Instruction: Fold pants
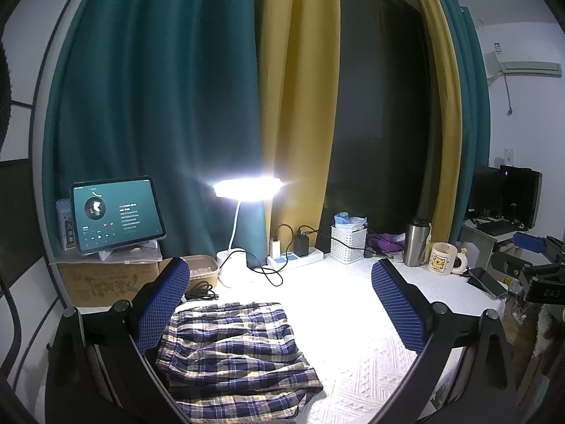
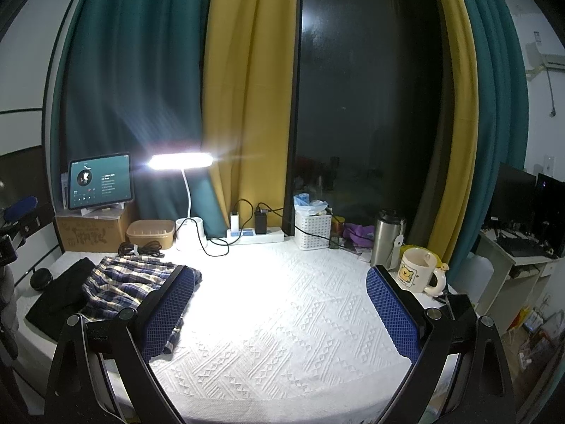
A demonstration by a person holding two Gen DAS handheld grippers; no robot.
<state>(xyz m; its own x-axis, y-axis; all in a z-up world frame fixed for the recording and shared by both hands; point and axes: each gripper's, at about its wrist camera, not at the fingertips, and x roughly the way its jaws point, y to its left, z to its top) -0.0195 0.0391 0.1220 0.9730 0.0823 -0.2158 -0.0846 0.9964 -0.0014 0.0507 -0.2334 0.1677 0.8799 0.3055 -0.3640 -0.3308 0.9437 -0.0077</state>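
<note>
Hand-held grippers point(image 1: 279, 304) point(image 2: 279, 304) open; "DAS" lettering point(image 1: 545, 293) legible.

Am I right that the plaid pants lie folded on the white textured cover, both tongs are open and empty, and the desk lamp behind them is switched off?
Not quite: the desk lamp is switched on, glaring brightly in both wrist views. The rest holds: the plaid pants lie folded on the white cover, and the left tongs and right tongs are open and empty.

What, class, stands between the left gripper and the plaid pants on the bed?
Nothing visible does. The left gripper has its jaws wide open above the plaid pants, which lie folded on the white bedspread, uncovered.
</note>
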